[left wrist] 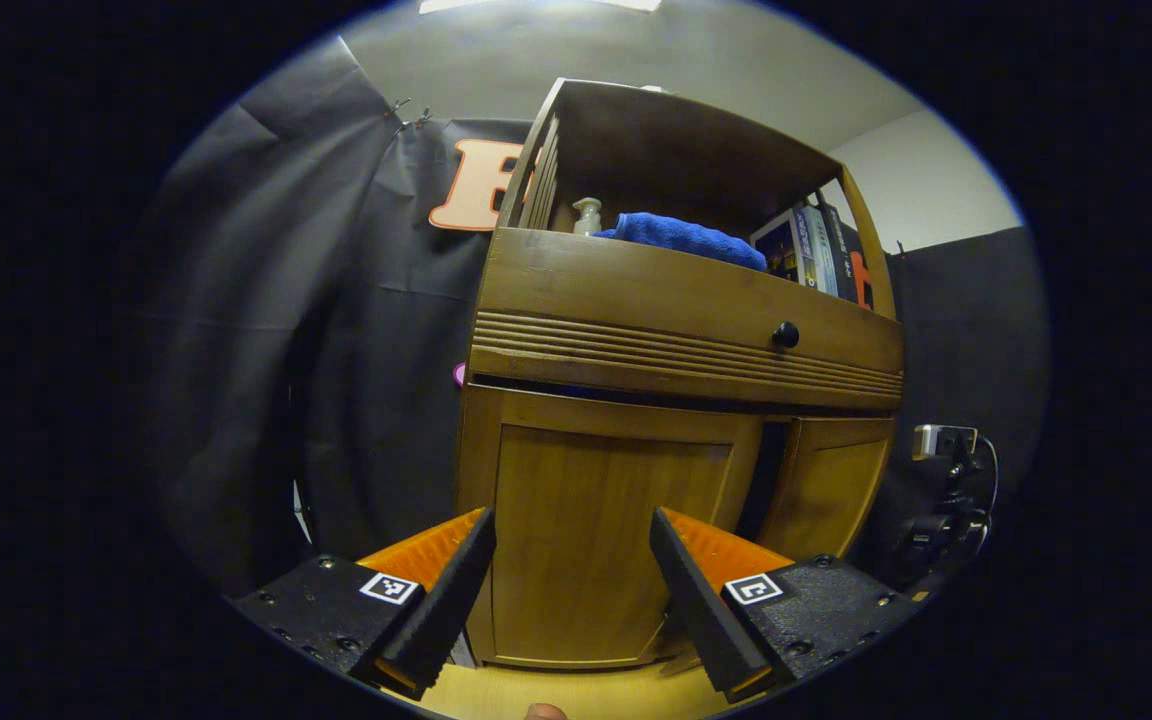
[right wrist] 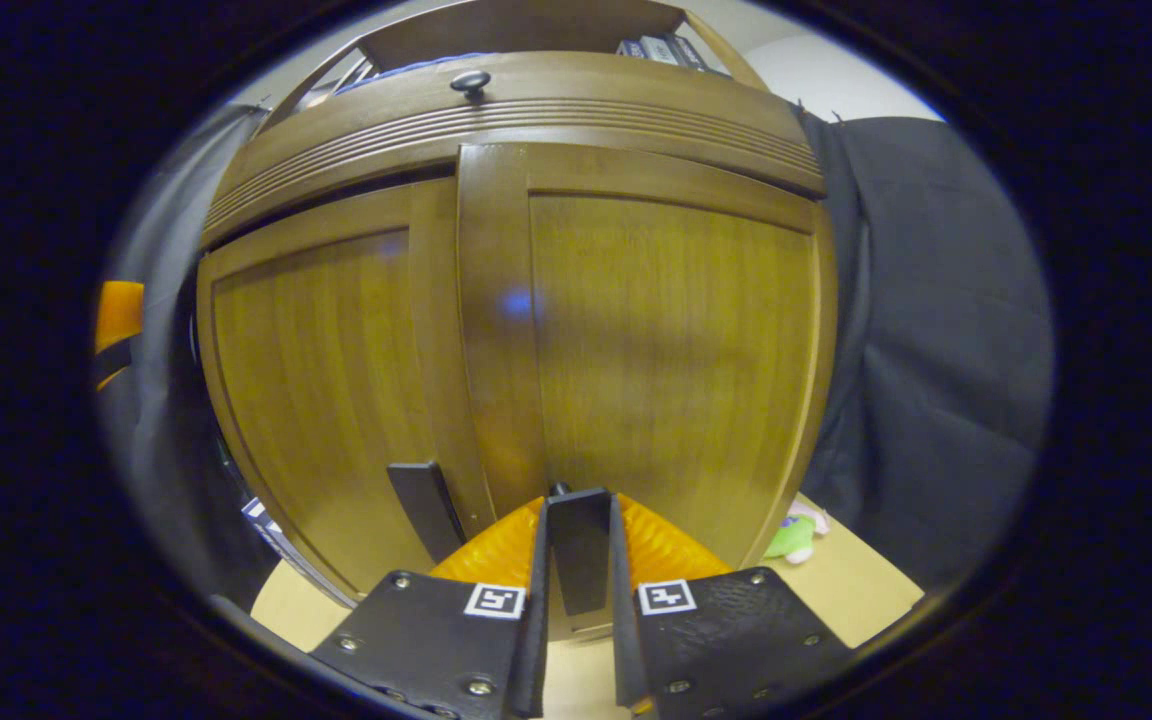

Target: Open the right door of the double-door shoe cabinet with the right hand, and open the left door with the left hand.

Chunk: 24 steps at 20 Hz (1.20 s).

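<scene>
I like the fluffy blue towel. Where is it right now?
In the left gripper view, the blue towel lies on the cabinet's open top shelf, between a pump bottle and some books.

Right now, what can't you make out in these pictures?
1. Inside of the cabinet: hidden behind the left door and right door; the gap between them in the left gripper view is dark.
2. Books: titles too small, left gripper view.
3. Green toy: mostly behind the cabinet corner, right gripper view.
4. Handle: lower end covered by the right hand-held gripper, right gripper view.
</scene>
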Motion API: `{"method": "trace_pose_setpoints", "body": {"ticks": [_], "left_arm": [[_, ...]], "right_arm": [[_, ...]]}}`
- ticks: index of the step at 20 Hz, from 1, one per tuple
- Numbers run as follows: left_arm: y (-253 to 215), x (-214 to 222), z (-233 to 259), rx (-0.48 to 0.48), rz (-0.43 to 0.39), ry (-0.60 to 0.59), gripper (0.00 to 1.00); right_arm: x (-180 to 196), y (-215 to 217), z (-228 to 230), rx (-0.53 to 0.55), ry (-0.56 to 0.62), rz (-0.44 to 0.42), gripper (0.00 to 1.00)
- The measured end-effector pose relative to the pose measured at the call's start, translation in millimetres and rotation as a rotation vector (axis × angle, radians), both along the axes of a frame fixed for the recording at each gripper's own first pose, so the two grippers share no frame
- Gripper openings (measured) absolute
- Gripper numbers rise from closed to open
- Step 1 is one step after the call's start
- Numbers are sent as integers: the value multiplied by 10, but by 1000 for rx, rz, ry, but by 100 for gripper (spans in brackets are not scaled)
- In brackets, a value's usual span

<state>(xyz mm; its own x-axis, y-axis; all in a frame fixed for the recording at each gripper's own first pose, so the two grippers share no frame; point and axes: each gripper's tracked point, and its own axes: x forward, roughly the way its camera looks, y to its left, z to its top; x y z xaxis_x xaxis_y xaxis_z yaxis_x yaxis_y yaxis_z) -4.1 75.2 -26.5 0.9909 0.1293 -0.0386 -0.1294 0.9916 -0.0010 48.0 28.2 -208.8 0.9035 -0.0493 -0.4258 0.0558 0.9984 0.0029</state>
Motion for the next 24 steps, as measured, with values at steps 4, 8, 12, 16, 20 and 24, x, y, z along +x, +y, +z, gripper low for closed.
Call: {"method": "trace_pose_setpoints", "body": {"ticks": [4,8,12,16,20,24], "left_arm": [[-72,-51,60,26,-27,-17,96],[-126,-101,82,34,-45,-24,95],[-171,-147,39,60,-49,-12,95],[-203,-170,12,92,-54,-4,92],[-199,-153,-34,91,-46,4,95],[-205,-130,-163,90,-37,33,95]], "right_arm": [[-187,-101,46,2,-4,-34,27],[-376,-222,100,-4,-6,-63,27],[-552,-368,143,-21,-6,-84,27],[-698,-503,186,-22,-1,-100,27],[-819,-643,222,-34,-1,-107,27],[-944,-806,264,-62,3,-119,27]]}}
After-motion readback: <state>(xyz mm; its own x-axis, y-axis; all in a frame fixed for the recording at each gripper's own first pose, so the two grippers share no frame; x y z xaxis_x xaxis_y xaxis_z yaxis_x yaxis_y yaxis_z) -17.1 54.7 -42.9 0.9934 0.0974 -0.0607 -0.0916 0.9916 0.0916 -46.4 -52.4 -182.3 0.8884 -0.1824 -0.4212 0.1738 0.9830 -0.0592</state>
